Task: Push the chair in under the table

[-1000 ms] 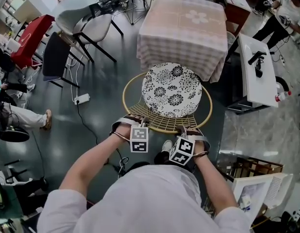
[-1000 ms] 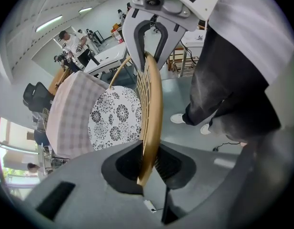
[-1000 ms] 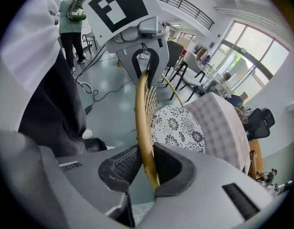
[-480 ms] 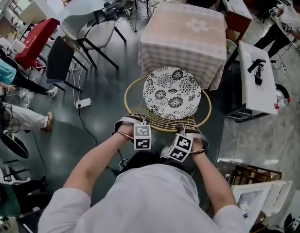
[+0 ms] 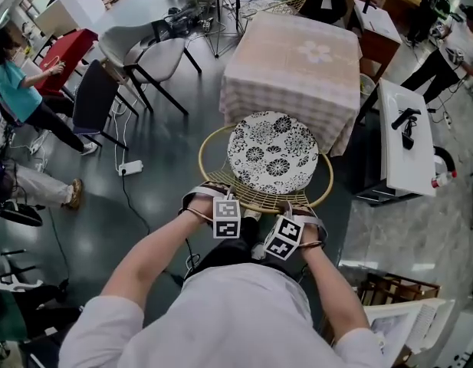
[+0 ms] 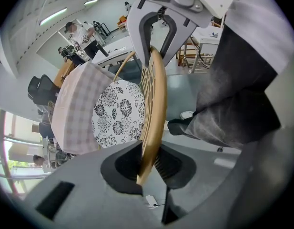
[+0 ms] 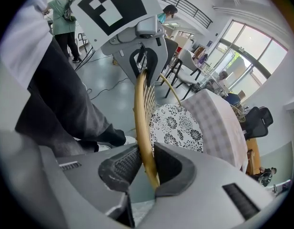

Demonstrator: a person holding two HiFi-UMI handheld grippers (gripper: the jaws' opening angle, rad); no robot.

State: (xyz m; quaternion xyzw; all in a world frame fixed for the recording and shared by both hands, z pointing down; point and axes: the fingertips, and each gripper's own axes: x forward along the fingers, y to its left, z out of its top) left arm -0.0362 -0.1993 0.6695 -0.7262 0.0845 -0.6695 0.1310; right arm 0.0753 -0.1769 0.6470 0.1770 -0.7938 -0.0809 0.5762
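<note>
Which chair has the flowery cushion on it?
The round gold wire chair just in front of the checked table: its seat carries the black-and-white cushion. The grey shell chair at upper left has a bare seat.

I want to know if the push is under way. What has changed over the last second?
The chair has slid slightly toward the table, the person following; a person in teal has come into view at the left. Unchanged: left gripper and right gripper stay shut on the chair's golden back rim, and the patterned cushion is still mostly outside the table.
</note>
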